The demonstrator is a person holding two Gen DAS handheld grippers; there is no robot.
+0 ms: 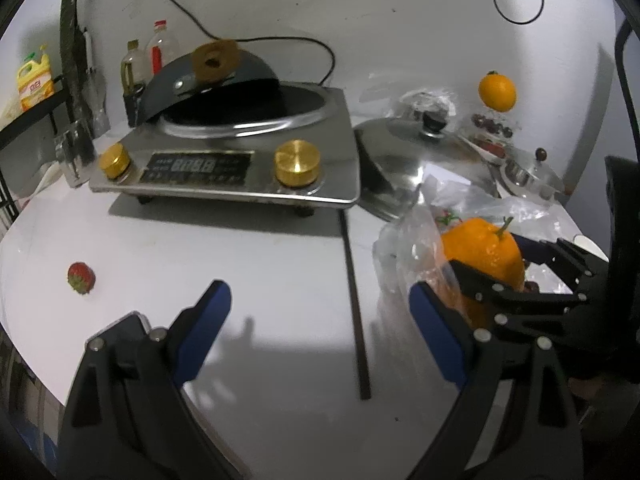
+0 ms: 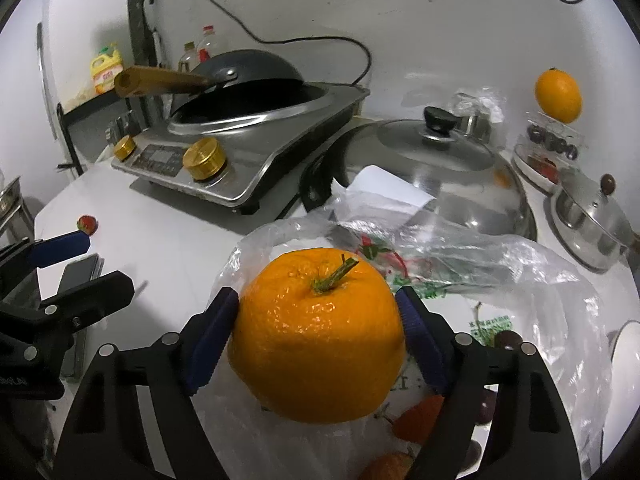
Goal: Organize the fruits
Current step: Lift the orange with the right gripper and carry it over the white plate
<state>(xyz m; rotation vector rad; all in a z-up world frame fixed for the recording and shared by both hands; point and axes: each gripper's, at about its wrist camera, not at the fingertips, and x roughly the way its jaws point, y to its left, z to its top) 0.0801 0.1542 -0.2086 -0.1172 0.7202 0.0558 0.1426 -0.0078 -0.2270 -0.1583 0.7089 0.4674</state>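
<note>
The right gripper (image 2: 318, 334) has its blue pads snug on both sides of 1 big orange (image 2: 320, 332), stem up, held just above the clear plastic bag (image 2: 520, 276) that has a few more fruits inside. The left gripper (image 1: 320, 332) is wide open with nothing between its fingers, parked over bare white counter (image 1: 260, 264), and 1 strawberry (image 1: 81, 277) sits alone off to its left. A 2nd orange (image 2: 558, 96) perches on a pile at the back right, past 2 pot lids and 1 cooktop (image 1: 228, 160) with 2 brass knobs.
</note>
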